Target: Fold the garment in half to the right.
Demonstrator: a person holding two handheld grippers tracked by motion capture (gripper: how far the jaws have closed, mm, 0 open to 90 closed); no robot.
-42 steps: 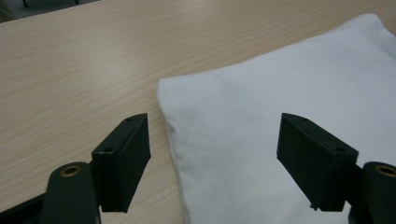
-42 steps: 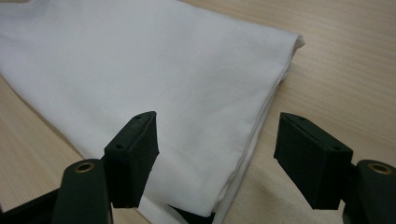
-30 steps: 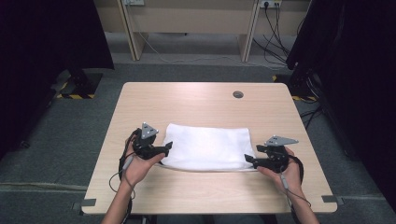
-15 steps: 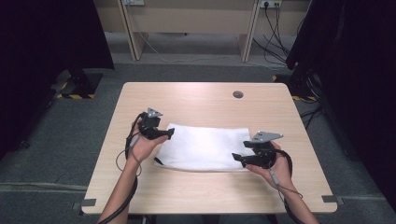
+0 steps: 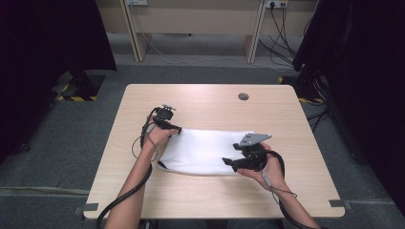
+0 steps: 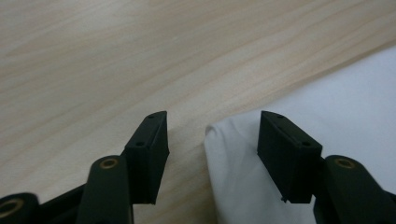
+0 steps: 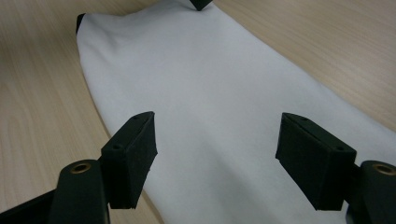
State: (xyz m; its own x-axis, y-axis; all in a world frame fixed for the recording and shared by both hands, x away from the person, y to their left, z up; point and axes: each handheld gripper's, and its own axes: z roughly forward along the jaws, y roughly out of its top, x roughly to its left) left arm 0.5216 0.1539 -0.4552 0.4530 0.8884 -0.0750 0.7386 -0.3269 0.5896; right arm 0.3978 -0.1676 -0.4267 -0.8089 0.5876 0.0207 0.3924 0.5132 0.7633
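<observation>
Left gripper (image 6: 212, 140) half-spread, closing around white folded cloth's (image 5: 205, 150) corner to grab; right gripper (image 7: 217, 158) spread wide above.

A light wooden table (image 5: 200, 98) carries a folded white cloth (image 5: 205, 150).

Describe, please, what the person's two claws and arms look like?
Both claws are black, with two flat, blocky jaws on brass-pinned links. The right claw carries a grey three-cornered plate; the left claw shows none. A dark cable trails from each along bare forearms.
</observation>
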